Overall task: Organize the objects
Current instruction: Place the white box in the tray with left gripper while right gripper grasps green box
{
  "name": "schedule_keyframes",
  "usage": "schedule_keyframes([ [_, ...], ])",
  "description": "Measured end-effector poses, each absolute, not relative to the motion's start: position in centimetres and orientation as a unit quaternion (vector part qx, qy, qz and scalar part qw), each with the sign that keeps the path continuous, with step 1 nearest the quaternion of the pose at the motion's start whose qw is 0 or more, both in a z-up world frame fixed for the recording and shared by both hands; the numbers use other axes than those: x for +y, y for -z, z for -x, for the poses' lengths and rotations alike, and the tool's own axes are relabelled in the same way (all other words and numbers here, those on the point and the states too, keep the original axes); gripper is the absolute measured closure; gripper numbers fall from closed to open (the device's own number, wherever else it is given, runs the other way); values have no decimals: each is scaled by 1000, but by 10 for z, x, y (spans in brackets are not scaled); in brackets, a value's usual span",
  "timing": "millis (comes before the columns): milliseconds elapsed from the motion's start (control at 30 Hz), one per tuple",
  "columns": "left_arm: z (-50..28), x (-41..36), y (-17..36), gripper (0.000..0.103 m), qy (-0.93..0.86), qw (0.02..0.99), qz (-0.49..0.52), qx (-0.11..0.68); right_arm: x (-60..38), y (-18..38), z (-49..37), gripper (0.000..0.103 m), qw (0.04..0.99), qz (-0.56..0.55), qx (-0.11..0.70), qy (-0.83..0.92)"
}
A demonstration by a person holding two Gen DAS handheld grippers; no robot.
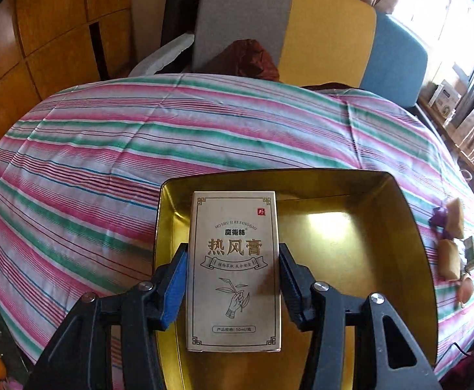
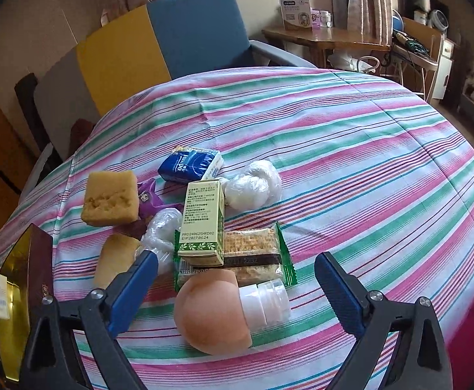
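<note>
My left gripper (image 1: 232,247) is shut on a beige carton (image 1: 233,269) with Chinese print, held by its long sides over the left part of an open gold tin (image 1: 334,175). The right wrist view shows the same tin (image 2: 16,279) at the far left. My right gripper (image 2: 237,258) stands open above a pile on the striped cloth. A peach-coloured round item (image 2: 211,312) with a white cap (image 2: 264,302) lies between its fingers, untouched. Behind it are a green carton (image 2: 202,224) and a wrapped snack bar (image 2: 256,253).
Further back lie two yellow cakes (image 2: 110,198), a blue tissue pack (image 2: 189,162), white plastic bundles (image 2: 253,185) and a purple wrapper (image 2: 149,195). Yellow and blue chairs (image 2: 198,32) stand past the table's far edge. A wooden side table (image 2: 324,39) is at back right.
</note>
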State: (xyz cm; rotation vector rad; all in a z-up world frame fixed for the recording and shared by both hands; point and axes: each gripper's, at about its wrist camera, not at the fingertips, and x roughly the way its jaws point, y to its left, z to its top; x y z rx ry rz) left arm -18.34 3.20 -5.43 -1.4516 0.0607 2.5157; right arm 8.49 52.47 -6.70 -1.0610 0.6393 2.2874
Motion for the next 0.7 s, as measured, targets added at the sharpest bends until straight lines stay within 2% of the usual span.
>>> schedule_keyframes([
  [133, 196, 37, 60, 51, -860, 110, 498, 26, 524, 66, -82, 9, 258, 393, 241, -849],
  [300, 206, 41, 67, 51, -859, 100, 501, 37, 533, 65, -84, 24, 258, 383, 274, -844],
  [400, 210, 40, 73, 51, -857, 94, 505, 39, 535, 62, -80, 29, 257, 378, 283, -844],
  [700, 215, 42, 75, 51, -862, 86, 496, 51, 535, 66, -51, 29, 259, 399, 259, -841],
])
